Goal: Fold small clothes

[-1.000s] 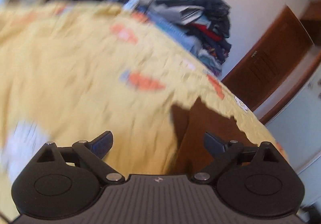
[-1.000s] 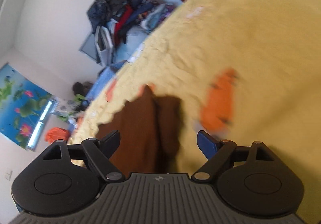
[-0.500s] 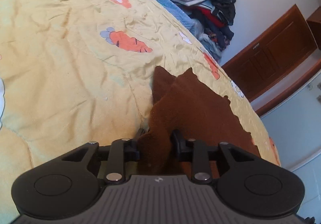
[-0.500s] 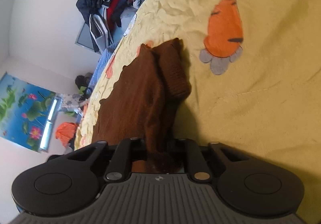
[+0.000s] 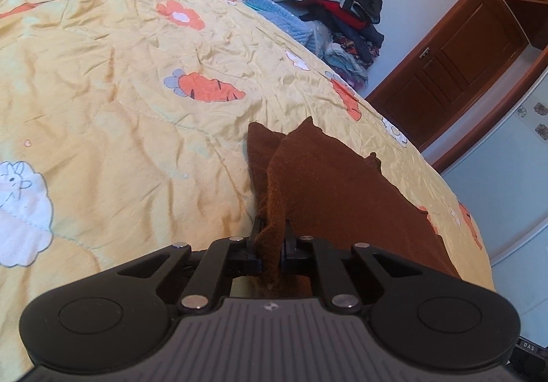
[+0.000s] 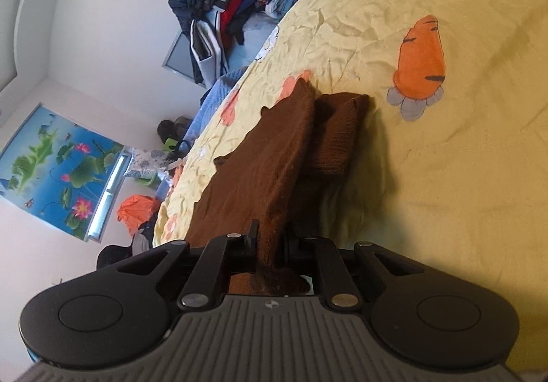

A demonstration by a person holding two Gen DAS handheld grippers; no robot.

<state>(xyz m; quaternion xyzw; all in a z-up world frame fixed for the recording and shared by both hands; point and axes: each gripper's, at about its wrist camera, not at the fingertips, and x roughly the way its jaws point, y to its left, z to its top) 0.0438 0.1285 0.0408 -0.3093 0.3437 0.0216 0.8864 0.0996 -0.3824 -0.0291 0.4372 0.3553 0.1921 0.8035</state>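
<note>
Both jaws now clamped, brown garment (image 5: 335, 183) edge lifted

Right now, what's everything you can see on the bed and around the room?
brown garment: one, brown, on the near edge of the quilt, pinched at two spots.
quilt: one, yellow with orange carrots, flowers and a white bunny, covering the bed.
clothes pile: one heap, dark, red and grey, against the wall past the bed.
door: one, dark wood, far side of the room.
lotus poster: one, blue with pink flowers, on the wall.
orange bag: one, orange, on the floor under the poster.
left claw: one, black, shut on the garment.
right claw: one, black, shut on the garment.
</note>
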